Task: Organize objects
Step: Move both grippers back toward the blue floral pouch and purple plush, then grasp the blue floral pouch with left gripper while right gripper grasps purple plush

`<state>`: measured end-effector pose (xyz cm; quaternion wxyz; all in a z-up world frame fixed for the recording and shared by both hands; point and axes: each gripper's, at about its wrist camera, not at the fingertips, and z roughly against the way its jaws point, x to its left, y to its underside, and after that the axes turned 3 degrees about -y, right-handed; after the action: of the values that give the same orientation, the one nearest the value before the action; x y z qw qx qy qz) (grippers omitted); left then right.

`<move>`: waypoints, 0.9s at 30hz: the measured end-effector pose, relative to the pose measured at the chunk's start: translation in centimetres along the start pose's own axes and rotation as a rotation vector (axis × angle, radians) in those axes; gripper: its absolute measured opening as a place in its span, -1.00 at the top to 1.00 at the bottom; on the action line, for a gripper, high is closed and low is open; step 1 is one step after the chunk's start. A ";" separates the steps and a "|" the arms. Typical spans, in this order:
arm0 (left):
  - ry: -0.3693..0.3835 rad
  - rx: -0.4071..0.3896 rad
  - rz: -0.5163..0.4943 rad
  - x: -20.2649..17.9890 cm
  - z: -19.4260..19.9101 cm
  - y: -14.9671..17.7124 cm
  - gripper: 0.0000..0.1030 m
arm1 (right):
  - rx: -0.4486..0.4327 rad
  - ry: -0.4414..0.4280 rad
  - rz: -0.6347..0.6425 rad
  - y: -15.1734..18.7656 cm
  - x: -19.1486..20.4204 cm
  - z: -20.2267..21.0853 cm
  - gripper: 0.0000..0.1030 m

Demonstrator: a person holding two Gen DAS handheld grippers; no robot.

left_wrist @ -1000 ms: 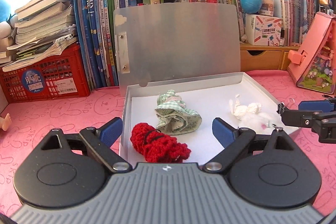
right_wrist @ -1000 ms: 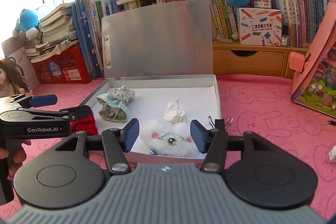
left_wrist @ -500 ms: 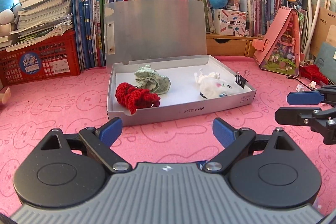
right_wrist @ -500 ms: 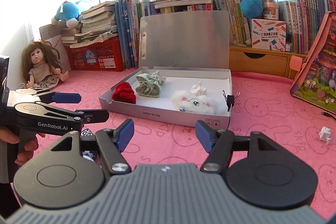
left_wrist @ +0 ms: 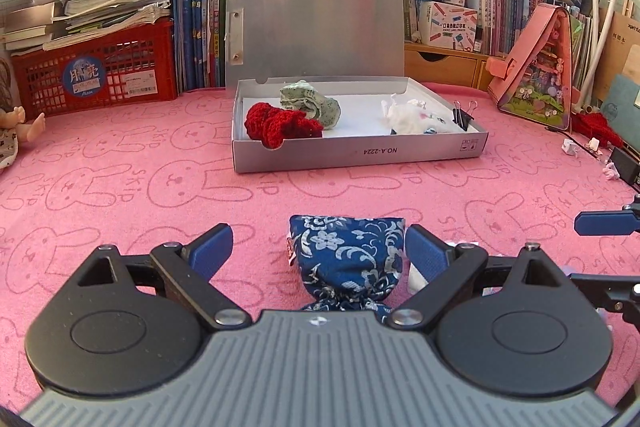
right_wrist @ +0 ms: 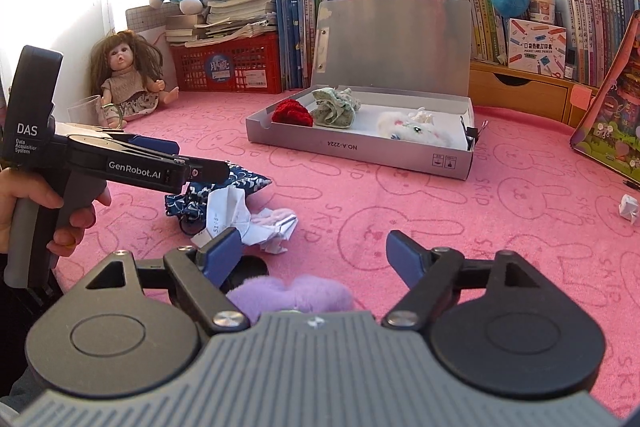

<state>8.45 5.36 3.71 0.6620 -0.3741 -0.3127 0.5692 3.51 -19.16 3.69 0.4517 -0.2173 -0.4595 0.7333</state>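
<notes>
A pink rabbit-print cover [left_wrist: 120, 187] lay over the worktop. On it sat a grey open box [right_wrist: 360, 151], lid up. Nearer than the box lay a blue floral pouch [left_wrist: 346, 259], crumpled paper [right_wrist: 256, 219] just beside it, and a purple plush [right_wrist: 292, 297] (partly hidden). Left of the box sat a doll [right_wrist: 128, 83].

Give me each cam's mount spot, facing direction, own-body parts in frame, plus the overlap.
Left wrist: sits on the left gripper, looking forward and down over the blue floral pouch toward the grey box; own open fingers show, plus the right gripper's tip at right.
Right wrist: sits on the right gripper, open, over a purple plush; the left gripper and a hand show at left.
Shared: box, pouch, red crate.
</notes>
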 end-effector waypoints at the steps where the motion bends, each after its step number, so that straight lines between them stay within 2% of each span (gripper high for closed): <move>1: 0.000 0.002 0.003 0.0 0.1 0.2 -0.85 | 0.001 -0.003 0.003 0.2 0.1 0.1 -0.71; 8: 0.008 0.030 0.010 -0.2 -0.1 1.6 -0.85 | 0.012 -0.041 0.031 1.5 1.1 0.4 -0.78; 13: -0.002 0.059 0.021 -0.5 -1.0 2.2 -0.85 | 0.050 -0.030 0.092 2.4 2.0 0.0 -0.77; 15: 0.000 0.062 0.026 -0.5 -1.2 2.3 -0.85 | 0.071 -0.046 0.107 2.7 2.3 0.0 -0.51; 16: 0.000 0.063 0.027 -0.5 -1.3 2.4 -0.85 | 0.065 -0.031 0.122 2.8 2.4 0.1 -0.47; 22: -0.008 0.063 0.036 -0.4 -1.7 2.3 -0.85 | 0.051 -0.032 0.105 2.8 2.1 0.6 -0.40; 27: -0.022 0.057 0.045 -0.5 -2.1 2.2 -0.85 | 0.010 0.036 0.077 2.5 1.7 0.6 -0.38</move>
<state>8.95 4.71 0.76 0.6557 -0.3560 -0.2952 0.5968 1.10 -18.38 1.96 0.4323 -0.2456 -0.4388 0.7485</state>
